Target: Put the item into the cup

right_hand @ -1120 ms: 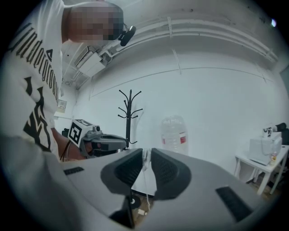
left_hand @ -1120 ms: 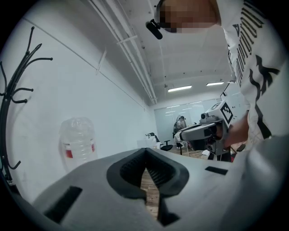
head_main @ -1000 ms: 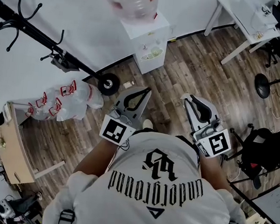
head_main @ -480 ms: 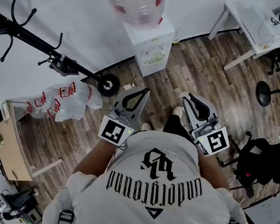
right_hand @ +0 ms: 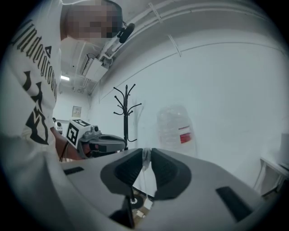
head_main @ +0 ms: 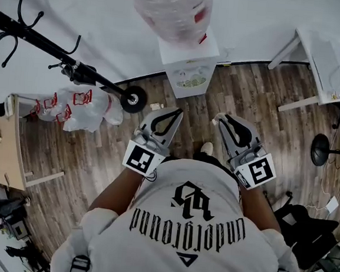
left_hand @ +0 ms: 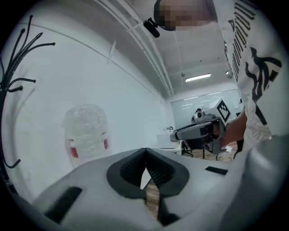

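Observation:
I hold both grippers at chest height above a wooden floor [head_main: 261, 105]. My left gripper [head_main: 177, 110] points ahead, its jaws meeting at the tip with nothing between them; the left gripper view shows its tips [left_hand: 145, 150] touching. In the right gripper view, my right gripper [right_hand: 146, 154] pinches a small pale item [right_hand: 145, 158] between its tips. From the head view that gripper [head_main: 220, 117] shows a whitish speck at its tip. No cup is in view.
A white water dispenser [head_main: 191, 63] with a clear bottle [head_main: 172, 8] stands against the wall ahead. A black coat rack [head_main: 36, 41] is at the left, a plastic bag [head_main: 80, 110] beside its base. A wooden cabinet [head_main: 6, 148] is far left, a white desk [head_main: 330, 63] at right.
The room has slid right and down in the head view as the person turns and steps. Both grippers keep their pose, and the right one keeps its grip.

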Demonstrator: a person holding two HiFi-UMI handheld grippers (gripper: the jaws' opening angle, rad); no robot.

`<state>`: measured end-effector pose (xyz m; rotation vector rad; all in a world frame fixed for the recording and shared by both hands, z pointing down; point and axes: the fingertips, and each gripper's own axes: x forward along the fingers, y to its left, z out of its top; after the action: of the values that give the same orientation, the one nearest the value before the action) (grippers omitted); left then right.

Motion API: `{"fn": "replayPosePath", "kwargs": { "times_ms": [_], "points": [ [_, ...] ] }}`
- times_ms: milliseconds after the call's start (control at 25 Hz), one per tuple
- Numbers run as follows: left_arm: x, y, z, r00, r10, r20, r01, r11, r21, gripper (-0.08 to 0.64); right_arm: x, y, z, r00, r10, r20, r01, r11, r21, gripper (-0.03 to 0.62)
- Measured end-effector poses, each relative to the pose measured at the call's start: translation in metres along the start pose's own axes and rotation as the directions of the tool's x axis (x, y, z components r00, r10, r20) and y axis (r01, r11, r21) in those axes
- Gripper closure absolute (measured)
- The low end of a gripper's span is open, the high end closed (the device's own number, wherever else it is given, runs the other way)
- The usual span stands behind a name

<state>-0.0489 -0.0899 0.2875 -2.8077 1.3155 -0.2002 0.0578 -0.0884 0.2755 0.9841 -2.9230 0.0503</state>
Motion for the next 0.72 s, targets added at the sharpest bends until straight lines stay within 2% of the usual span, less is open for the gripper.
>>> {"fn": "replayPosePath", "kwargs": {
  "times_ms": [240, 400, 560, 720],
  "points": [
    [0.034, 0.005, -0.014, 0.993, 0.105, -0.045, -0.105, 0.994, 0.001, 0.552, 0.008, -0.040, -0.021, 0.995, 0.098, -0.029, -0.098, 0.995, 0.018, 0.525],
    [0.050, 0.019, -0.031, 0.987, 0.143, -0.074, -0.144, 0.989, -0.013, 0.552, 0.024, -0.058, -0.046, 0.990, 0.127, -0.065, -0.124, 0.991, 0.054, 0.525],
    [0.061, 0.047, -0.057, 0.982, 0.157, -0.104, -0.161, 0.986, -0.037, 0.552, 0.053, -0.071, -0.073, 0.985, 0.134, -0.113, -0.126, 0.989, 0.073, 0.525],
    [0.076, 0.073, -0.090, 0.980, 0.126, -0.156, -0.138, 0.988, -0.068, 0.552, 0.086, -0.089, -0.107, 0.980, 0.113, -0.162, -0.097, 0.990, 0.107, 0.525]
  ]
}}
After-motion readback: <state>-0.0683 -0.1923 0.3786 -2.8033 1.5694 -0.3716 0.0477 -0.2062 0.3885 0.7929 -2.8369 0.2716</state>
